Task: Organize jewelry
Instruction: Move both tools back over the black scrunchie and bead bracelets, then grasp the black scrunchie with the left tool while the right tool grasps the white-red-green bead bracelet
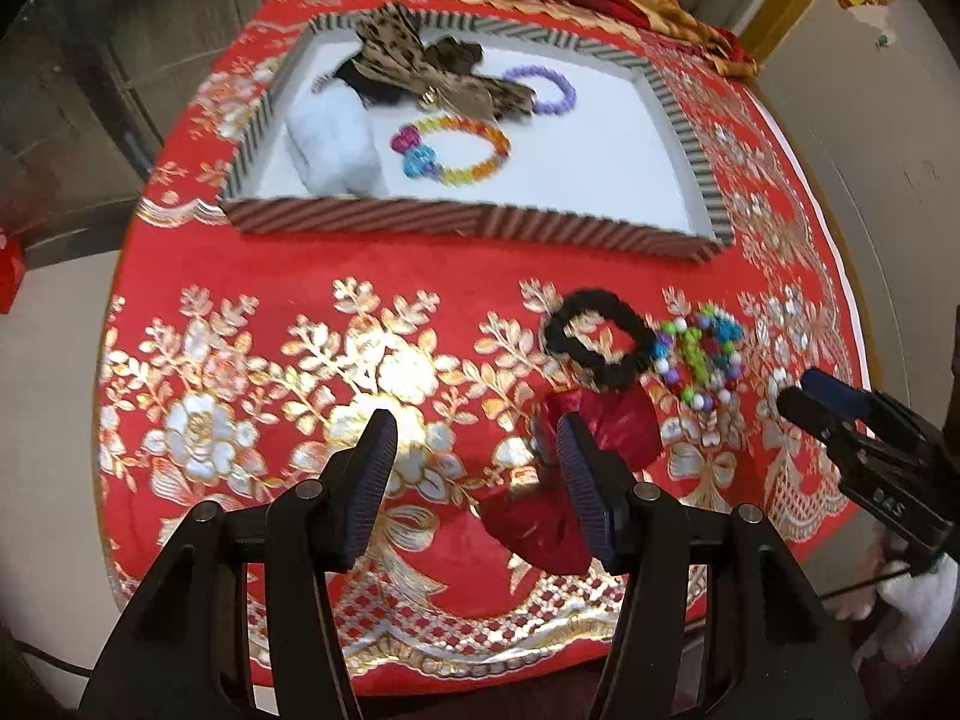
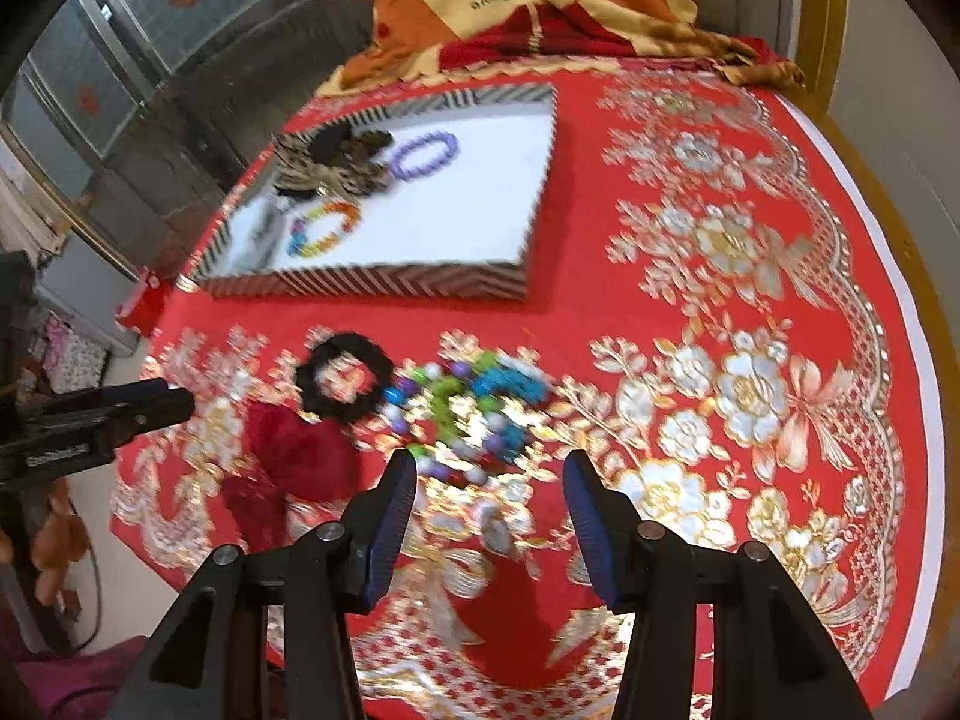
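A round table draped in a red cloth with gold and silver floral embroidery fills both views; a patterned orange and red fabric lies bunched at the top edge. A shallow rectangular tray with striped walls and a white floor sits in the upper centre of the left wrist view. Inside it lie a rainbow bead bracelet, a purple bead bracelet, a leopard-print fabric hair tie and a white fluffy item. On the cloth below the tray, right of centre, three loose pieces are grouped: a black scrunchie, a multicoloured bead bracelet with white, green, blue and purple beads just beside it, and a dark red scrunchie touching the black one from below. The left gripper stands with jaws apart and nothing between them, its right finger in front of the red scrunchie. The right gripper, likewise spread wide and empty, hovers at lower centre of the right wrist view, just below the blurred multicoloured bead bracelet.
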### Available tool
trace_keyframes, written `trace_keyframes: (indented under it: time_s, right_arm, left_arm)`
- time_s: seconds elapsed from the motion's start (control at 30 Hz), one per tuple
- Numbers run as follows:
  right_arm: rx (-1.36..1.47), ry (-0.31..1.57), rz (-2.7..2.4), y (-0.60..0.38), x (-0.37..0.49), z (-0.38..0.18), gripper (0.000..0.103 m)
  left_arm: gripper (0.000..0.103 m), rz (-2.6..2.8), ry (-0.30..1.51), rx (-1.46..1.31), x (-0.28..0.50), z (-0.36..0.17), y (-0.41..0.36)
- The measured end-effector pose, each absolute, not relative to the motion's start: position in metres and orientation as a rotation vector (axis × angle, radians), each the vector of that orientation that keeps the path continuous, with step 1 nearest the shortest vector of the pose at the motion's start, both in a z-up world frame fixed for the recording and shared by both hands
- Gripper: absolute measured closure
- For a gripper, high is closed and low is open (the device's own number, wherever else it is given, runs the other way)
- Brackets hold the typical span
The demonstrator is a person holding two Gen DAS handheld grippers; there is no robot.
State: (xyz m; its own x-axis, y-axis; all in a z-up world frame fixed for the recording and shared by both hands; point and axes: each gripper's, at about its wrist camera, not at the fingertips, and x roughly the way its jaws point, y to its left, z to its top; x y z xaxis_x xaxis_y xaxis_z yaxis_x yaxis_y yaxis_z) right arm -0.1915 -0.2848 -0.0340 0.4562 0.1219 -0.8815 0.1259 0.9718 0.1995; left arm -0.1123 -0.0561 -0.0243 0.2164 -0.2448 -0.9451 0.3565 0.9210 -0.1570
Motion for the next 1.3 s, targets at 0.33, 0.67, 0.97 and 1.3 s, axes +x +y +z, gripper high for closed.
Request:
trace_keyframes:
  time_s: [0.33,0.67,0.97,1.3]
  right_arm:
    - [0.25,1.089,0.032,-0.288,-0.176,-0.049,0.062]
    - [0.194,1.116,0.06,-0.283,-0.155,-0.068,0.077]
    - [0.21,1.127,0.095,-0.285,-0.146,-0.074,0.086]
    - [0.256,1.119,0.118,-0.287,-0.147,-0.074,0.094]
  left_arm:
    - [0.048,-0.404,1.326,0.093,-0.097,-0.032,-0.07]
    - [0.048,-0.387,1.363,0.112,-0.076,-0.047,-0.087]
    - [0.048,-0.371,1.388,0.145,-0.06,-0.062,-0.1]
    - [0.048,-0.394,1.383,0.238,-0.056,-0.077,-0.127]
